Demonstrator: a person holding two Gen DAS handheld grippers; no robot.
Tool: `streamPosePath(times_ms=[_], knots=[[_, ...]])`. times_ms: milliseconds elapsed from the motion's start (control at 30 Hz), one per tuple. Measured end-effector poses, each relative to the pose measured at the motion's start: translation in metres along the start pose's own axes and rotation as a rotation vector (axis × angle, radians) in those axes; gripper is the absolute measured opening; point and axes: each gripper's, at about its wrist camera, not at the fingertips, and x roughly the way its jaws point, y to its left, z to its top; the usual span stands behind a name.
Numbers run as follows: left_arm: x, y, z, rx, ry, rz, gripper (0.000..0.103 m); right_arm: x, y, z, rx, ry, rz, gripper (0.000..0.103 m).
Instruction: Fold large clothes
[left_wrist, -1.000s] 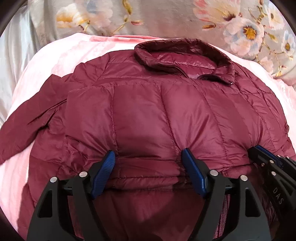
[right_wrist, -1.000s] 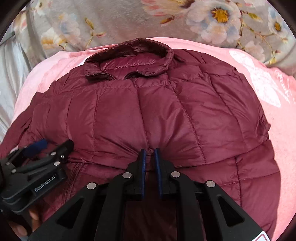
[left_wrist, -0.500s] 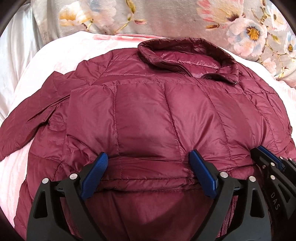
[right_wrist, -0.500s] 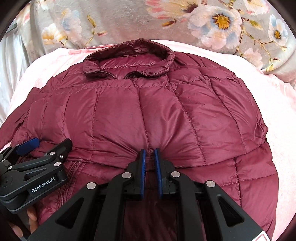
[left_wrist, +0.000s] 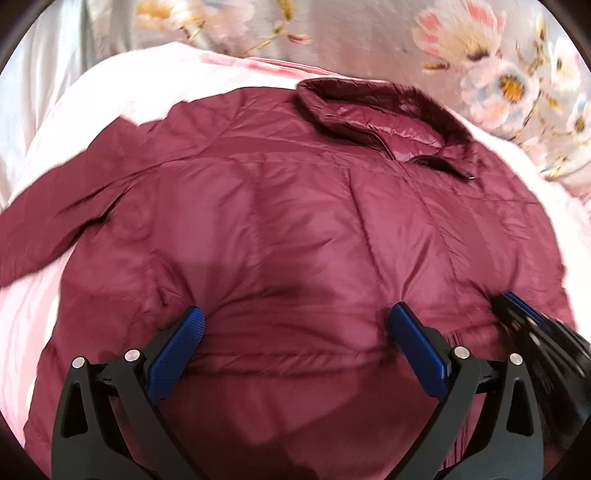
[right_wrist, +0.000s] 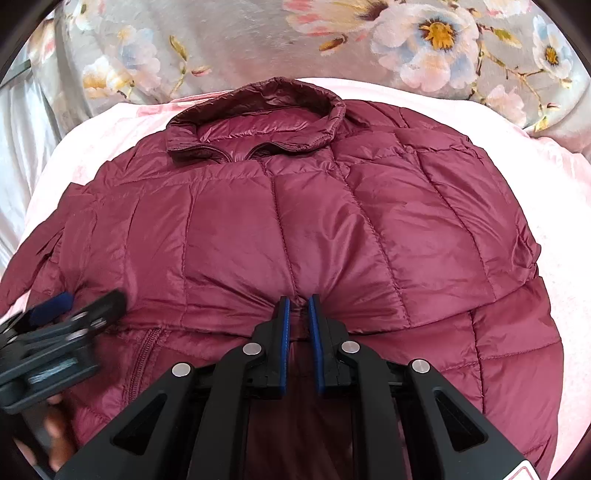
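In the left wrist view, the left tool (left_wrist: 295, 325) hangs over the near part of a maroon puffer jacket (left_wrist: 295, 229), its jaws opening wide, the blue pads (left_wrist: 177, 350) apart with only the folded lower edge lying between them, unpressed. That reads as a release: the hem looks turned up over the body, and this side is being let go. The jacket lies spread on a pink blanket (left_wrist: 110, 92) on a bed, collar (left_wrist: 376, 114) at the far side, one sleeve (left_wrist: 48, 229) trailing out to the left. The right tool (left_wrist: 517, 314) shows at the right edge, blurred.

In the right wrist view, the right tool (right_wrist: 297, 314) has its jaws pressed together on a pinch of the jacket (right_wrist: 332, 229) at the fold edge, puckering the fabric around it, likely to keep the fold in place while the other side is freed. The left tool (right_wrist: 66, 314) sits at the left, blurred. The jacket's long axis runs near to far, collar (right_wrist: 258, 114) pointing toward the floral bedding (right_wrist: 424, 33) beyond.
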Motion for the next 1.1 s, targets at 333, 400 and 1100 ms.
streamPosePath(times_ms=[333,400,1100], knots=[[-0.102,0.169,-0.044,-0.256,-0.091,0.124,0.098,-0.07,0.053,-0.029,-0.053,-0.073,-0.01,0.046],[-0.104,0.21,-0.049,-0.335,-0.091,0.149,0.098,-0.081,0.072,-0.041,-0.088,-0.079,0.016,0.049],[-0.085,0.315,0.014,-0.521,-0.143,0.206,0.002,-0.073,0.109,-0.097,-0.113,-0.038,0.056,0.061]])
